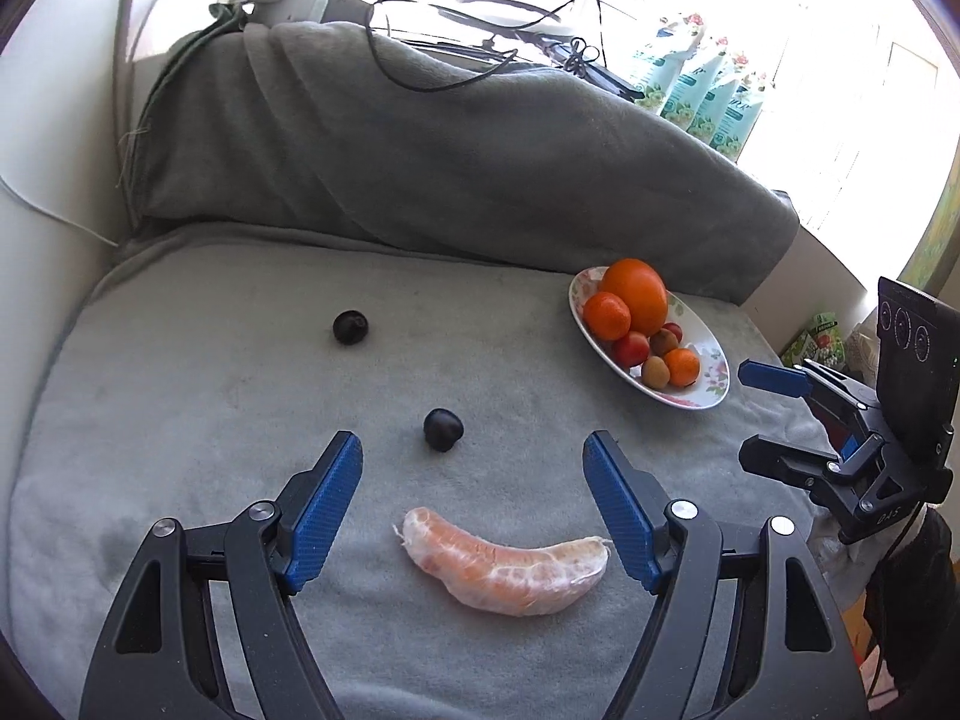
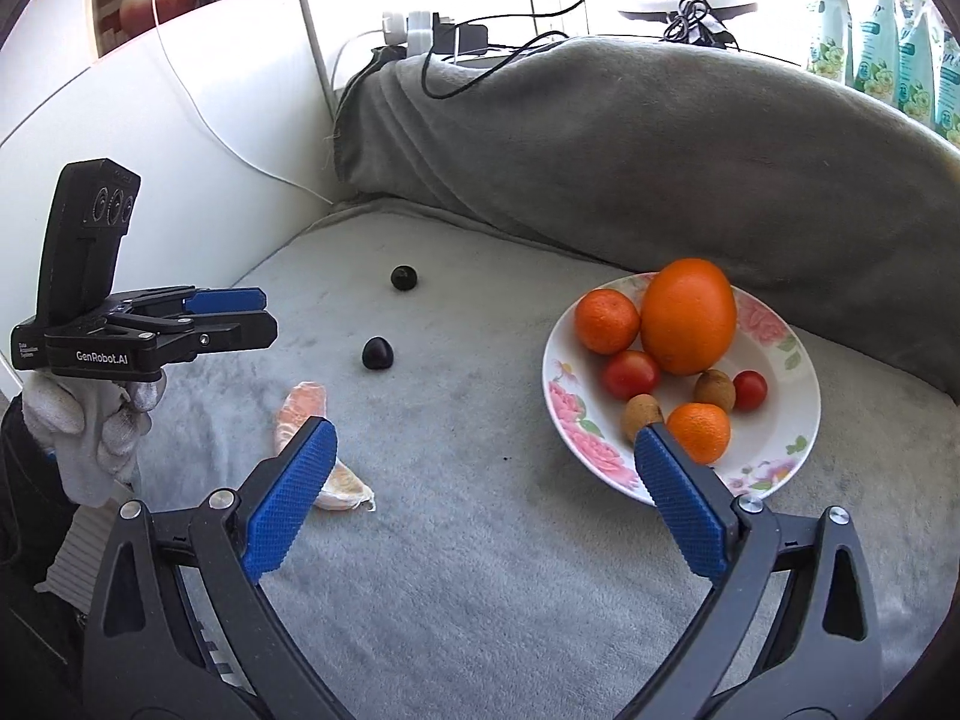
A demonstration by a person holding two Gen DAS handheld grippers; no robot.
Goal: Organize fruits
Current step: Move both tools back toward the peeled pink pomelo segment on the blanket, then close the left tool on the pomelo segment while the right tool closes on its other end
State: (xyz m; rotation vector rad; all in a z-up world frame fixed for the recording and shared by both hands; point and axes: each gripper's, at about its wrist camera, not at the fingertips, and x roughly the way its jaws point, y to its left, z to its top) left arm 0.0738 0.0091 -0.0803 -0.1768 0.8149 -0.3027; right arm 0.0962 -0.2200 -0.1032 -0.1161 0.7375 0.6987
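Observation:
A peeled citrus segment (image 1: 504,564) (image 2: 303,402) lies on the grey blanket between the fingers of my left gripper (image 1: 473,444), whose pads stand well clear of it; the gripper is open. Two dark round fruits (image 1: 443,429) (image 1: 350,327) rest further out on the blanket. At the right, a flowered plate (image 1: 708,396) (image 2: 774,414) holds a large orange (image 2: 689,315), small mandarins, red tomatoes and kiwis. My right gripper (image 2: 485,432) is open and empty, with its right finger over the plate's near rim.
A grey blanket-covered bolster (image 1: 480,150) with cables and chargers on top walls off the back. A white wall (image 2: 150,150) closes the left side. A gloved hand (image 2: 102,420) holds the left gripper (image 2: 267,315). The right gripper (image 1: 756,417) shows at the right edge.

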